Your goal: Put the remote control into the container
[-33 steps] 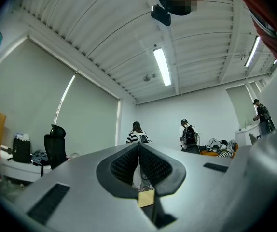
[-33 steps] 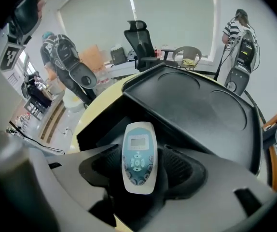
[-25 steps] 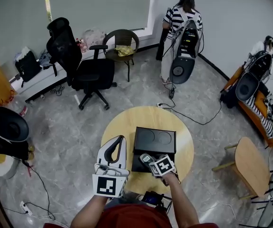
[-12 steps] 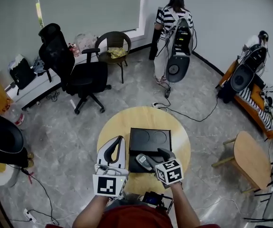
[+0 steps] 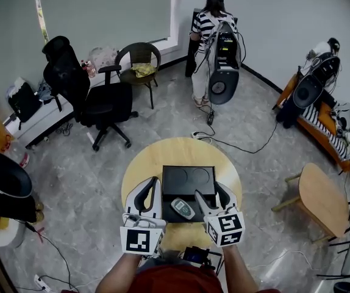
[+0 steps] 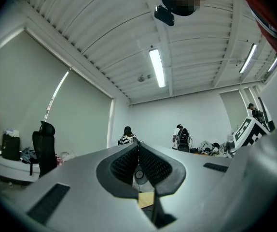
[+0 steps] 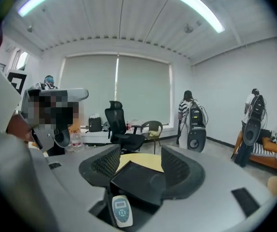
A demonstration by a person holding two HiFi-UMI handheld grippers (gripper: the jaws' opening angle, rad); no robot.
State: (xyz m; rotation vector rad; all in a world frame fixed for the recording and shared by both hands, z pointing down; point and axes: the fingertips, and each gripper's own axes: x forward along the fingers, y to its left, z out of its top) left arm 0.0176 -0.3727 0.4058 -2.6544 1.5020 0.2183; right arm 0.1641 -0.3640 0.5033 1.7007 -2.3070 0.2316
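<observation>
Right gripper (image 5: 208, 190) off diagonal remote control (image 5: 183, 208) in container (image 5: 190, 177), jaws spread; left gripper's (image 5: 155, 180) together

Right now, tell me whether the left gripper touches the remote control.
Apart. The head view shows bare container floor between the left gripper and the remote control.

Three cameras, one round table (image 5: 147, 160).
My head camera looks steeply down from just above both claws. The right claw (image 5: 208, 190) camera faces level along its jaws at the black container (image 7: 138, 175) close ahead, which the head view shares. The left claw (image 5: 150, 185) camera tilts up toward the ceiling (image 6: 129, 42).
</observation>
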